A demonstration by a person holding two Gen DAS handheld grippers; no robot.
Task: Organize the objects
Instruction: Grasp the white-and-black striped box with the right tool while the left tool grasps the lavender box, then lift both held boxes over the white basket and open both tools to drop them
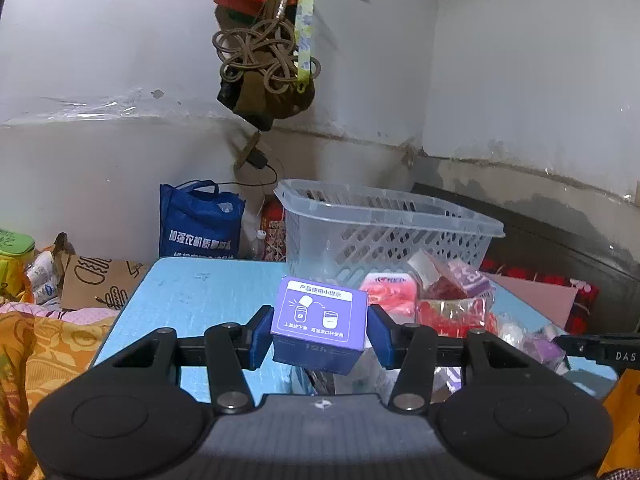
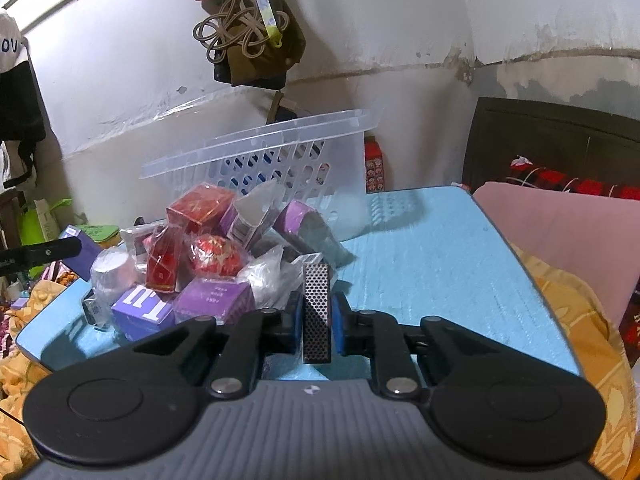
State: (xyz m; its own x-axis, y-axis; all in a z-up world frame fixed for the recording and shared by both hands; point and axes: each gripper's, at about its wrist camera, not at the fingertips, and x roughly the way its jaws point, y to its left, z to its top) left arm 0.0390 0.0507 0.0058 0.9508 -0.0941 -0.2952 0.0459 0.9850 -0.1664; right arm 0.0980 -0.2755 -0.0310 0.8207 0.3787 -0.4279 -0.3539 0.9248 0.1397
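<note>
Between the blue pads of the left fingers sits a purple box, pinched on both sides and lifted clear of the blue counter; the right fingers are closed tight on a thin perforated card, held upright; a heap of small packets lies just before the clear basket, which stands at the counter's far edge.

Both fisheye views sit low behind their own gripper, looking slightly down across the blue table toward the wall corner. Left wrist view faces the clear plastic basket close up from the table's left; right wrist view sees the same basket and pile of small boxes from the right.
</note>
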